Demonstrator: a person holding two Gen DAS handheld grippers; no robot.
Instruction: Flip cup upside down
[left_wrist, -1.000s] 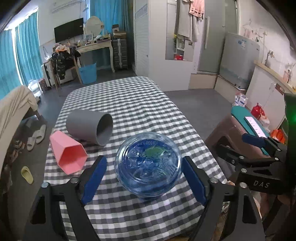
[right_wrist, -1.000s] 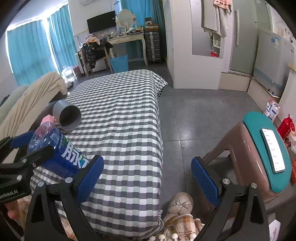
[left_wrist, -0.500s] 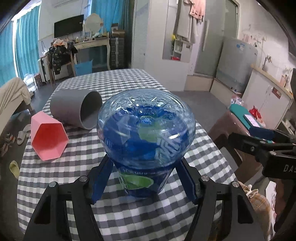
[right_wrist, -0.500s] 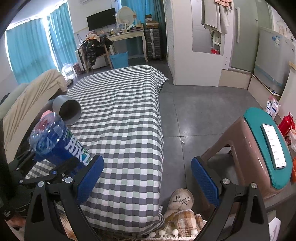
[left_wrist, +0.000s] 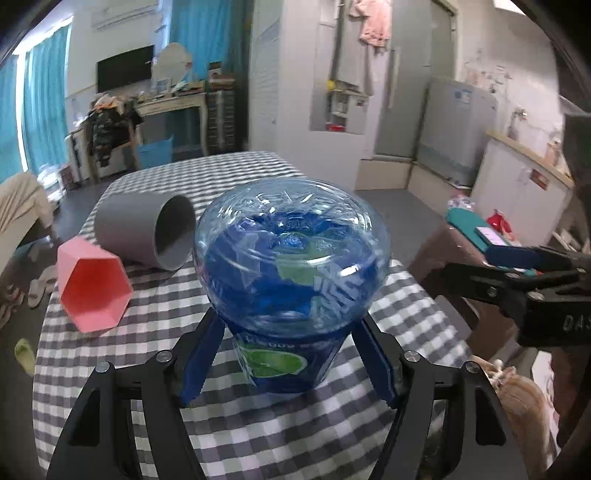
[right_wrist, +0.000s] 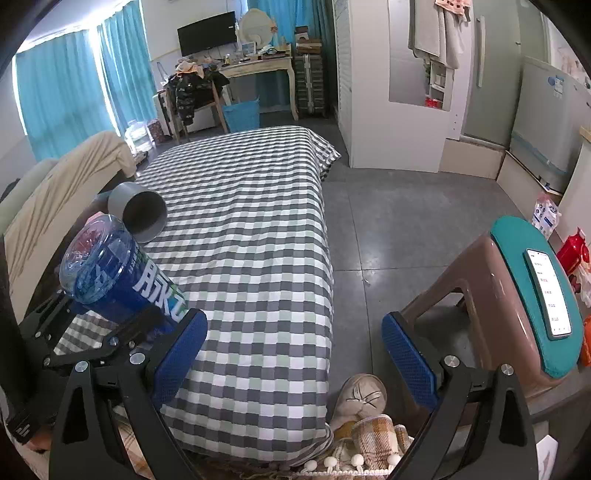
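Blue-labelled clear plastic bottle-cup (left_wrist: 291, 280) is pinched in my left tongs (left_wrist: 288, 354), lifted above the checked tablecloth (left_wrist: 258, 417), base tilted toward twelve o'clock. My right tongs (right_wrist: 295, 354) hang spread and empty at three o'clock. I judge the flip mid-turn; next, finish rotating and set it down

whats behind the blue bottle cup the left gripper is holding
Behind the blue bottle cup, held in the left gripper, a grey cup and a pink hexagonal cup lie on their sides on the checkered tablecloth. The cloth directly behind the bottle cup is hidden.
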